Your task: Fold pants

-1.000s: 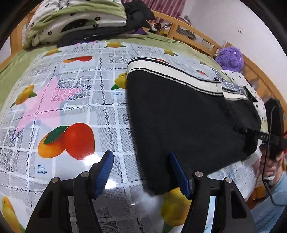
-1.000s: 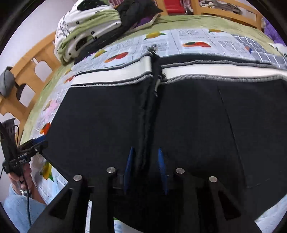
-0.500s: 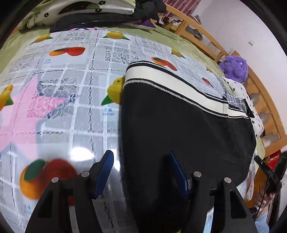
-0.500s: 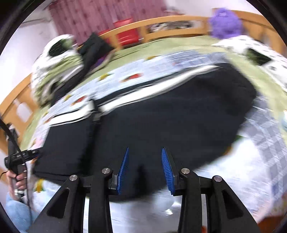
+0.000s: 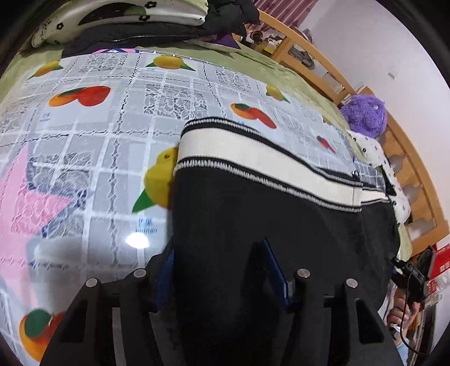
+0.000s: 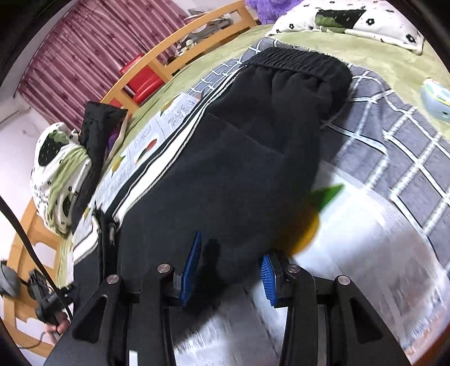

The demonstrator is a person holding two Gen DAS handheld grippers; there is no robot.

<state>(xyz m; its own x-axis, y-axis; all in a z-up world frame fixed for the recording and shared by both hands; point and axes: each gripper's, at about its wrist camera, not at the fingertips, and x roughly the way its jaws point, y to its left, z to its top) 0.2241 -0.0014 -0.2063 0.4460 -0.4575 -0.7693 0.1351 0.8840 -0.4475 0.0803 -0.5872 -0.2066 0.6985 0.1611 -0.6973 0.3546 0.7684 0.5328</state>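
Pants: the black pants (image 5: 270, 225) lie spread flat on the bed, on top of a glossy fruit-print cloth (image 5: 107, 146); a white side stripe (image 5: 253, 157) edged in black runs along their far edge.
Waistband: in the right wrist view the gathered elastic waistband (image 6: 298, 60) sits at the far end, resting on a grey checked blanket (image 6: 393, 132).
Left tool: the left tool (image 5: 222, 267) points down over the near edge of the pants at the leg end, and its jaws are closing right now. Black fabric lies between the blue pads (image 5: 274, 267); the left pad sits right at the fabric's side edge. Whether the pads press the cloth yet, I cannot tell.
Right tool: the right tool (image 6: 230, 263) hovers at the near edge of the pants towards the waist end, jaws spread apart. Dark fabric shows in the gap, though the near edge is blurred and neither pad visibly bites it.
Bed: green bedding (image 6: 351, 48) under everything, wooden rails (image 5: 309, 59) around it.
Far end: a heap of flower-print bedding (image 5: 135, 17) with dark clothes (image 5: 157, 36) on it.
Corner: a purple plush toy (image 5: 364, 115) by the rail.
Person: a hand (image 5: 399, 312) grips the other handle at the right edge of the left wrist view.
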